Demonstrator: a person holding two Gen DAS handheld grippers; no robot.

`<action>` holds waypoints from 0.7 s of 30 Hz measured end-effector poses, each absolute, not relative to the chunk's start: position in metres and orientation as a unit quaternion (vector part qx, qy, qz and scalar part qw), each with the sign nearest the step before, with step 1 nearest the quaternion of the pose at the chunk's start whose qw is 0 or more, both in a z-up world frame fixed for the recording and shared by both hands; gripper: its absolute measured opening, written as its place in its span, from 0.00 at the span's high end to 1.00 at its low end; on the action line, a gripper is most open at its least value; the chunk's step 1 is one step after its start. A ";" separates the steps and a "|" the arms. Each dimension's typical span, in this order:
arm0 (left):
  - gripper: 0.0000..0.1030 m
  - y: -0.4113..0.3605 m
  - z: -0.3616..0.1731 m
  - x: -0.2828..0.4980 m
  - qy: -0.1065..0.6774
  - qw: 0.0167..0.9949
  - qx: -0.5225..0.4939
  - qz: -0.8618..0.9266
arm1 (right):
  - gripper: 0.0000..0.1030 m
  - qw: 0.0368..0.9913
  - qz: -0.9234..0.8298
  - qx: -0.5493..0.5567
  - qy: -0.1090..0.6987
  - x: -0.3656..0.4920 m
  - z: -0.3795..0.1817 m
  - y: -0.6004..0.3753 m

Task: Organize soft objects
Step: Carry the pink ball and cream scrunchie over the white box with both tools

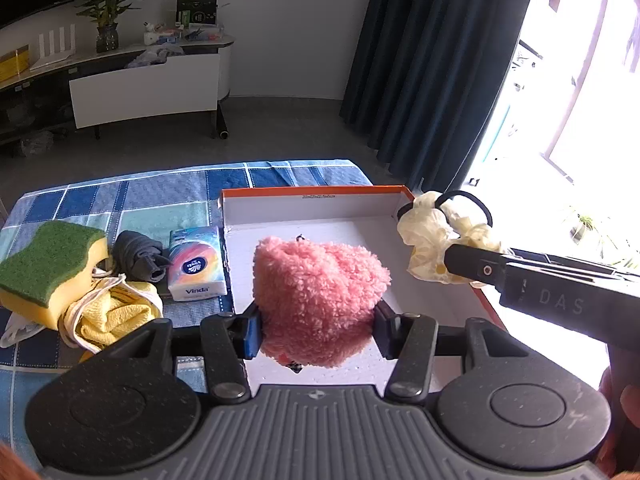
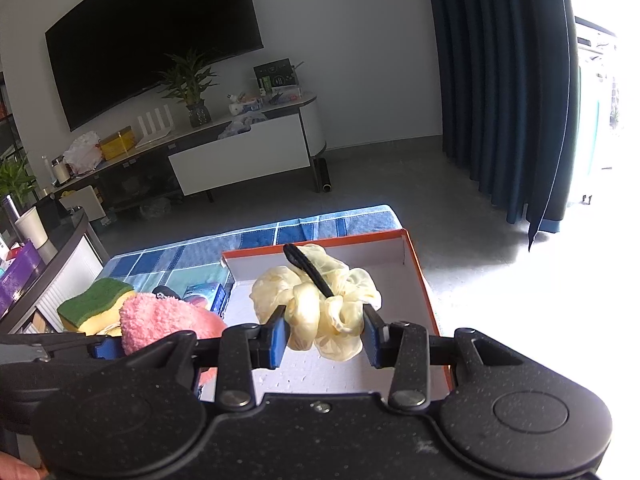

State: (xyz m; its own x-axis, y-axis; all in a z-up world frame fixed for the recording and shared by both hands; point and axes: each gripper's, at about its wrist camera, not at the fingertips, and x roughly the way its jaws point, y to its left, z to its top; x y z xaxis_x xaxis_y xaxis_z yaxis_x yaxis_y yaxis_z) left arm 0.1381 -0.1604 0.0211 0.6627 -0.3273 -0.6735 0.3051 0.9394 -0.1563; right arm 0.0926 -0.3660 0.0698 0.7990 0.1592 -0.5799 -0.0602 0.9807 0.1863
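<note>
Left wrist view puts the left gripper (image 1: 318, 330) at lower centre, its blue pads clamped on a fluffy pink plush (image 1: 320, 292) held over the white floor of an open box with an orange rim (image 1: 316, 190). At the right edge of that frame the right gripper (image 1: 464, 260) comes in from the side, and a cream scrunchie (image 1: 436, 236) with a black hair tie (image 1: 468, 200) sits bunched at its tip, over the box's far right corner.

Right wrist view gives the closer look: the right gripper (image 2: 326, 340) has both pads pressed into the cream scrunchie (image 2: 316, 304), the black hair tie (image 2: 308, 270) lying slantwise across the top of it, all of it above the orange-rimmed box (image 2: 416, 272). At lower left the pink plush (image 2: 160, 320) shows, with one blue pad of the left gripper (image 2: 108, 346) beside it.

Only the left view shows the whole row waiting on the blue checked cloth (image 1: 160, 196) left of the box: a Vinda tissue pack (image 1: 196, 264) just beside the box wall, a rolled grey sock (image 1: 140, 256), a green-topped yellow sponge (image 1: 52, 264), and a crumpled yellow cloth (image 1: 112, 316) with white cord in front. The right view catches the sponge (image 2: 96, 300) and a sliver of the tissue pack (image 2: 206, 294), then adds a dark wall-mounted television (image 2: 152, 36) at upper left.
</note>
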 end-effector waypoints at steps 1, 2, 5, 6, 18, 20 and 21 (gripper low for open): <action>0.48 -0.161 0.021 0.139 0.373 0.911 -0.015 -0.174 | 0.54 0.945 0.058 0.079 0.312 0.093 0.070 -0.366; 0.48 -0.161 0.021 0.140 0.373 0.911 -0.015 -0.175 | 0.54 0.945 0.059 0.079 0.313 0.095 0.070 -0.366; 0.48 -0.163 0.021 0.142 0.373 0.911 -0.014 -0.175 | 0.54 0.944 0.057 0.078 0.314 0.097 0.070 -0.365; 0.48 -0.163 0.020 0.143 0.374 0.911 -0.014 -0.175 | 0.54 0.944 0.057 0.078 0.314 0.097 0.069 -0.365; 0.48 -0.167 0.018 0.152 0.379 0.909 -0.013 -0.176 | 0.53 0.942 0.054 0.075 0.323 0.109 0.065 -0.364; 0.48 -0.168 0.018 0.154 0.379 0.908 -0.013 -0.176 | 0.53 0.942 0.054 0.074 0.324 0.113 0.064 -0.365; 0.48 -0.168 0.017 0.155 0.380 0.908 -0.014 -0.176 | 0.53 0.942 0.053 0.073 0.324 0.115 0.063 -0.365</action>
